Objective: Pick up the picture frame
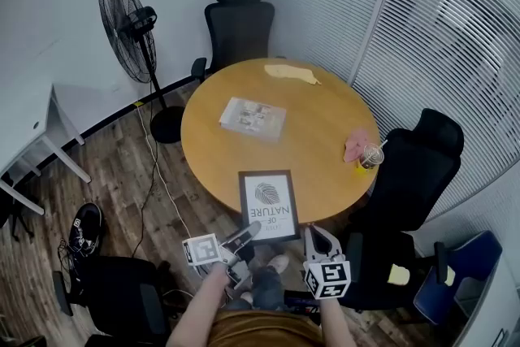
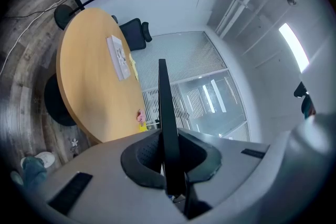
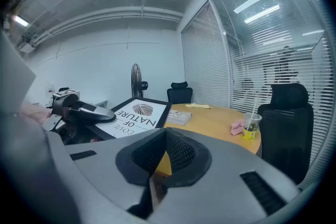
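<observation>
Gripping the picture frame [image 1: 269,203] edge-on between the fingers of the left gripper [image 2: 167,155], pinched at its near left corner. Holding the right gripper [image 3: 164,152] just right of the frame's near edge, fingers closed on nothing. Carried tilted over the round counter's [image 1: 325,114] near rim. Farther out: booklet [image 1: 253,118] mid-counter, pink cloth [image 1: 356,144] and drink cup [image 1: 371,157] right, yellow cloth [image 1: 291,74] far.

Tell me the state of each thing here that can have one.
picture frame: face up, gripped at its near edge
left gripper: shut on the picture frame
right gripper: shut, empty
plastic cup: upright, straw in
booklet: closed, lying flat
fan: standing upright
</observation>
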